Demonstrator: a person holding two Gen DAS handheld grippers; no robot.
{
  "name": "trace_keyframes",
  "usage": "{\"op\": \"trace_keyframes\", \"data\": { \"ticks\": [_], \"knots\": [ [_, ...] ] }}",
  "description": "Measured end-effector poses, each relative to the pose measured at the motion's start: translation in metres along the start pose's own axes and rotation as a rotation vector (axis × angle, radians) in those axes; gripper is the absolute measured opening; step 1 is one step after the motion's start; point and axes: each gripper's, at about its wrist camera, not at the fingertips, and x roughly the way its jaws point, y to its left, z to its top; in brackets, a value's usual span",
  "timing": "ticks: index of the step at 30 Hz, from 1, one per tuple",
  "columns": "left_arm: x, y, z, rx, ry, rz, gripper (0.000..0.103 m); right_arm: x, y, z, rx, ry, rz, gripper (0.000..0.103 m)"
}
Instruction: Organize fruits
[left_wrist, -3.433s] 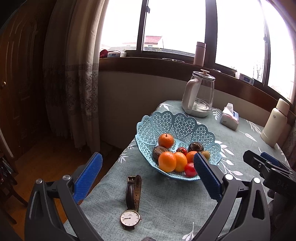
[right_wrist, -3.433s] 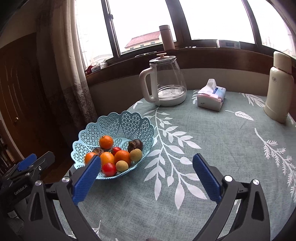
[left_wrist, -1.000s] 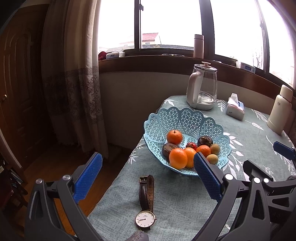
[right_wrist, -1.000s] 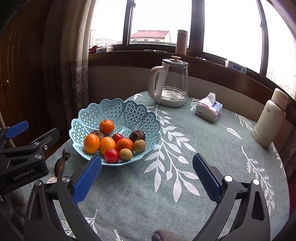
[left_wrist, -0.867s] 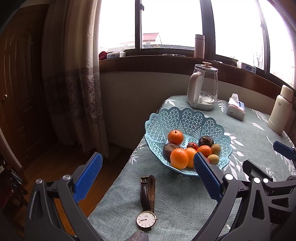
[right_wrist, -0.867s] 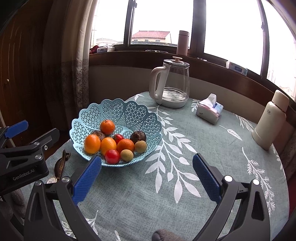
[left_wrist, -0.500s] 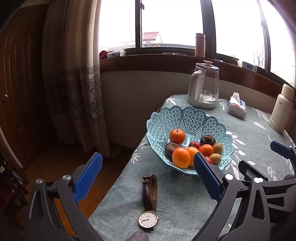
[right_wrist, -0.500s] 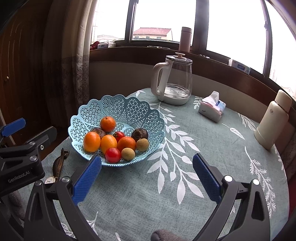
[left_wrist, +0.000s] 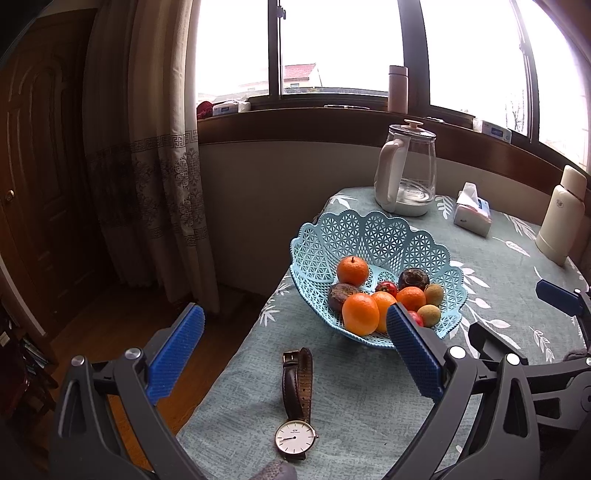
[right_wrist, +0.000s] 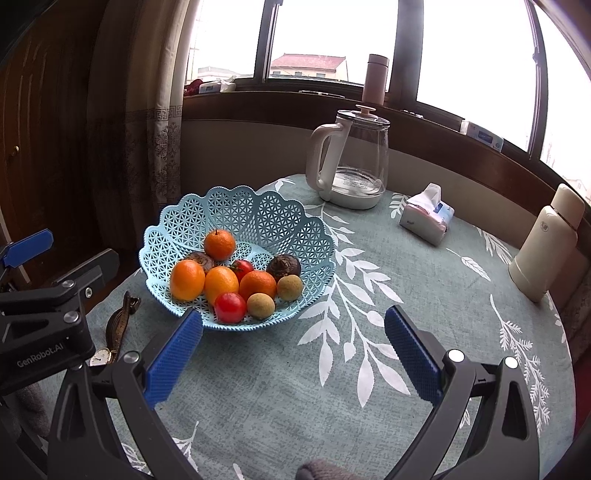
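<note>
Oranges, tomatoes and brown fruits (right_wrist: 258, 284) fill the lattice basket (right_wrist: 255, 210).

Left gripper (left_wrist: 295, 350) and right gripper (right_wrist: 293, 349): each has two dark grey plastic arms with triangular cut-outs, silver screw heads at the joints, and blue ribbed pads (right_wrist: 173, 360) on the inner finger faces. The left gripper's body, seen from the right wrist view, carries white "GenRobot.AI" lettering. Grey knitted fabric (right_wrist: 325, 469) shows beneath the right gripper's base.
</note>
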Motion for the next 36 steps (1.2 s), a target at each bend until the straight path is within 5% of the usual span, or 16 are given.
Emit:
{"op": "trace_keyframes", "data": {
  "ticks": [36],
  "knots": [
    [-0.0016,-0.0051,-0.0009,0.005,-0.001,-0.003,0.100,-0.0004,0.0002,-0.0045,-0.005,0.009,-0.005,0.098]
  ]
}}
